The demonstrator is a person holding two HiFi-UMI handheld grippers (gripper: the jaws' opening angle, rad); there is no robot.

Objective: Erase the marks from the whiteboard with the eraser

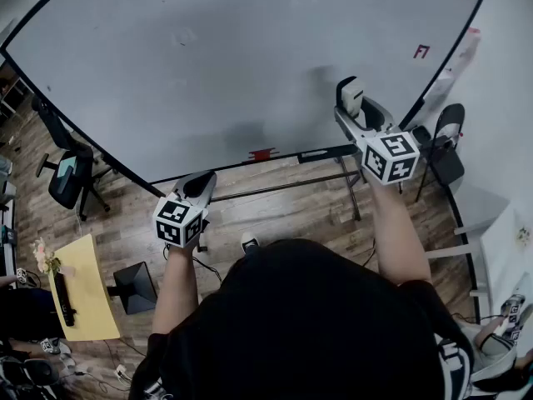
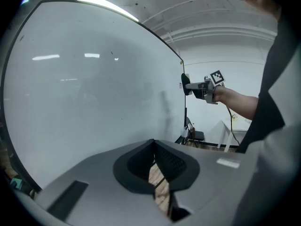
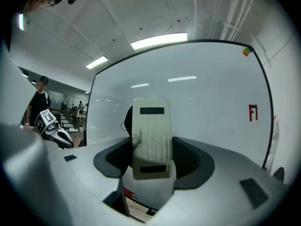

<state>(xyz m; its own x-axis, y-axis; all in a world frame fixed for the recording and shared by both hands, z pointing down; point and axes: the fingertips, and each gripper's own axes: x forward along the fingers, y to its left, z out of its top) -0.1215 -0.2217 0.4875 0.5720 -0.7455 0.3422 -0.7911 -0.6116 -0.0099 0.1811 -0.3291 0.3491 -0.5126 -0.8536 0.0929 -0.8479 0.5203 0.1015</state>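
Whiteboard [image 1: 250, 65] mostly clean; one red mark [image 1: 422, 52] near its right edge left to wipe. Right tongs [image 3: 151, 161] clamped on eraser [image 3: 150, 135], near board's lower right. Left tongs [image 2: 155, 168] together, empty.

- Red mark [image 1: 422, 52] on the whiteboard [image 1: 250, 73], near its right edge: we read it as a capital "F" with an upright stroke beside it, joined along the top. It is the only legible character we find.
- Cube [image 1: 391, 157] on the right gripper [image 1: 351, 107]: black-and-white square markers, a coded pattern only, with no letters or digits.
- Cube [image 1: 177, 221] on the left gripper [image 1: 202, 182]: the same kind of square markers, no letters or digits.
- Eraser [image 3: 151, 140]: two dark rectangular patches on its pale face, and we can read no print on either.
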